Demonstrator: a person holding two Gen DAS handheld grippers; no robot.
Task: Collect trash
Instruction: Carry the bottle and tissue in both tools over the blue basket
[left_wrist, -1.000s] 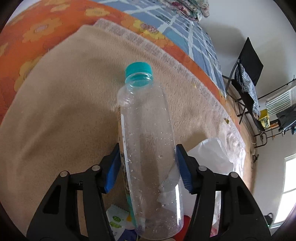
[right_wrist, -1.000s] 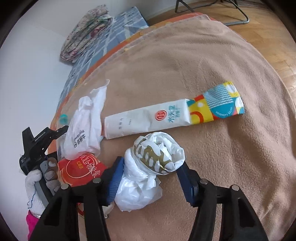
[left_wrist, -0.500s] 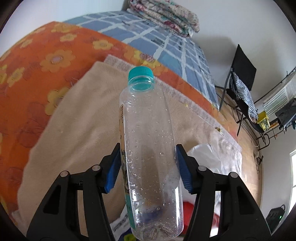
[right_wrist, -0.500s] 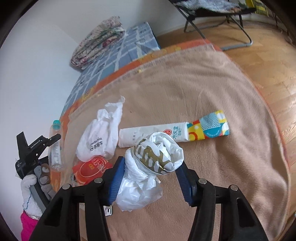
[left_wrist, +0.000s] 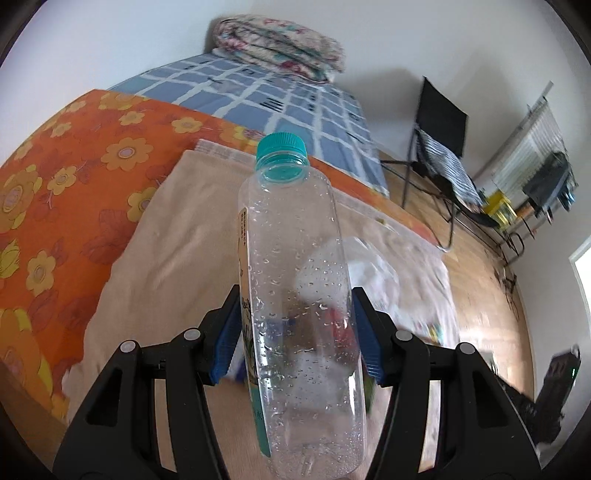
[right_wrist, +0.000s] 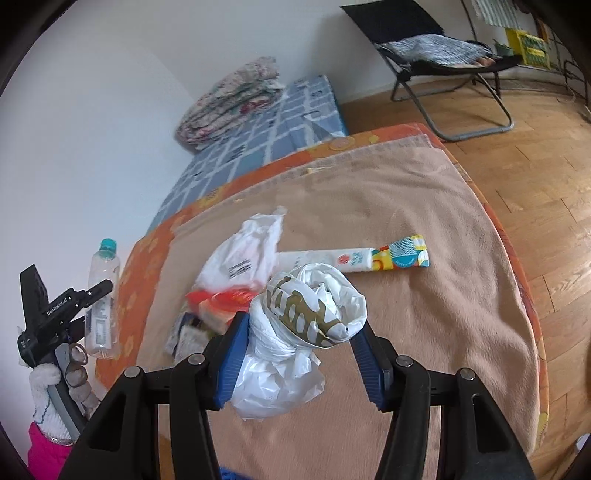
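Holding both loads: each hand carries one piece of trash clear of the beige blanket (right_wrist: 424, 206), which I judge is the carry stage of collecting, with no bin in either view.
Bottle's place: the clear bottle (left_wrist: 299, 295) with the teal cap (left_wrist: 282, 146) stands nearly upright between the blue pads of the left gripper (left_wrist: 295, 332), cap away from the camera, base toward it.
Why so held: the pads clamp the middle of the bottle's body, the widest and stiffest stretch, so I judge it is unlikely to swing or slip out while carried.
Left claw: partly closed, clenched on the bottle, both pads pressing its sides; the right wrist view shows the same grip from the side, with a gloved hand (right_wrist: 46, 387) below it.
Bag's place: the crumpled white plastic bag (right_wrist: 306, 332), with a gold-patterned part on top, sits between the pads of the right gripper (right_wrist: 299, 350), above the blanket.
Why so held: bunched into a wad it gives the pads something to bite on; loose film hangs beneath.
Right claw: about half open, grasping the bag wad, the left pad clearly pressed into it, the right pad touching its edge.
Left on the blanket: a second white bag (right_wrist: 243, 258), a red wrapper (right_wrist: 221, 299) just beside it, a long white tube-shaped packet (right_wrist: 354, 258) with a coloured end, and small dark packets (right_wrist: 188, 332) near the edge.
Remaining work: by my reading, several pieces are not yet gathered.
Risk: thin film could slide from the right pads.
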